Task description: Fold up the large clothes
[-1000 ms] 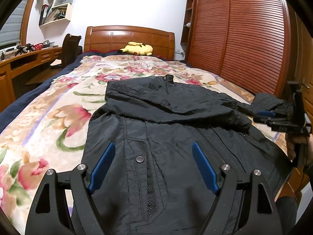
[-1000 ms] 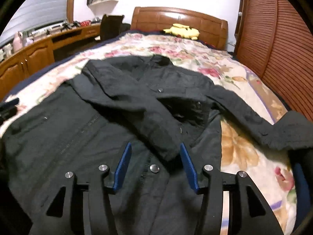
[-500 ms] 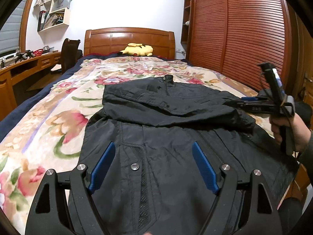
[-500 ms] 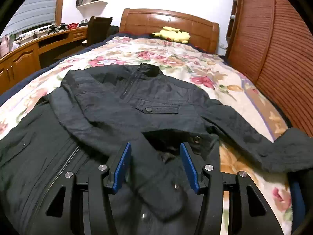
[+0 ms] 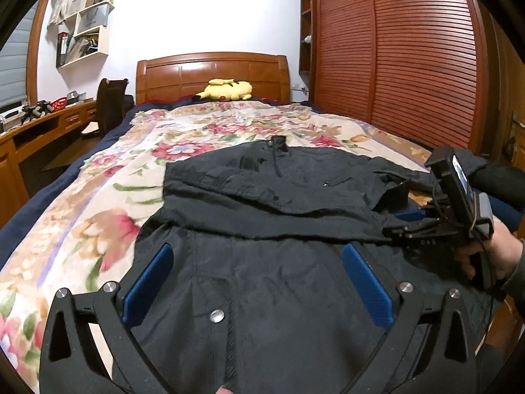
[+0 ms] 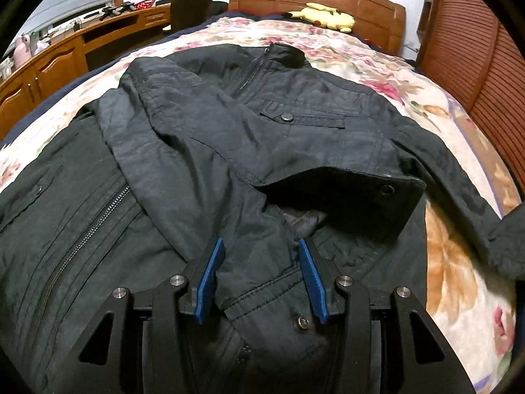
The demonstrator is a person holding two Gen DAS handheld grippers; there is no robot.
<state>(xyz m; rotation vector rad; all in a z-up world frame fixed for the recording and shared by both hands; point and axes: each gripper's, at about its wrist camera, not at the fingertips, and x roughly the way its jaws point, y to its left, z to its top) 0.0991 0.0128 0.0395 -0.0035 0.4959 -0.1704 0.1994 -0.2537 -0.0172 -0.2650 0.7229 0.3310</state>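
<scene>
Jacket [image 5: 262, 262] lies front-up on the floral bed [image 5: 82, 216], collar toward the headboard [image 5: 213, 72], hem toward the person, so its long axis runs straight away from both claws. One sleeve is folded across the chest, its cuff [image 6: 269, 295] directly between the pads of the right claw [image 6: 259, 282], the nearer claw for this step; those jaws are closing, not yet pinching the cloth. The left claw [image 5: 259, 282] hovers over the hem, its jaws opening with nothing held.
</scene>
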